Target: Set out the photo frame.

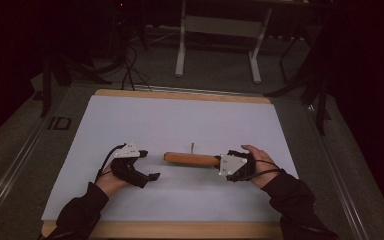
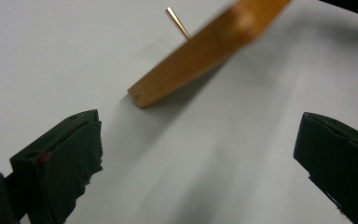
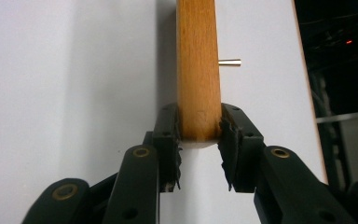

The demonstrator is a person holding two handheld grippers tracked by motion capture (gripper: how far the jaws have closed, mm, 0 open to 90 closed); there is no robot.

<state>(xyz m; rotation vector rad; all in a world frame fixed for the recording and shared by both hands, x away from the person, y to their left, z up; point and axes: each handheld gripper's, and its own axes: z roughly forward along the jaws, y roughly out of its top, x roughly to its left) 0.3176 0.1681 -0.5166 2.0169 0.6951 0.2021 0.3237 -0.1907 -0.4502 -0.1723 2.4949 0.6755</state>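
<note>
Clamping wooden bar (image 3: 197, 70) end, right gripper (image 3: 199, 140), left gripper (image 2: 196, 163) agape nearby, empty.

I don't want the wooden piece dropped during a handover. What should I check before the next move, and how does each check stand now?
1. Right gripper clamped on wooden block: ok.
2. Left gripper jaws open: ok.
3. Left gripper lined up on the block's free end: not ok, it sits beside.
4. Metal pin away from the pads: ok.
5. Block lifted off white sheet: cannot tell.
</note>
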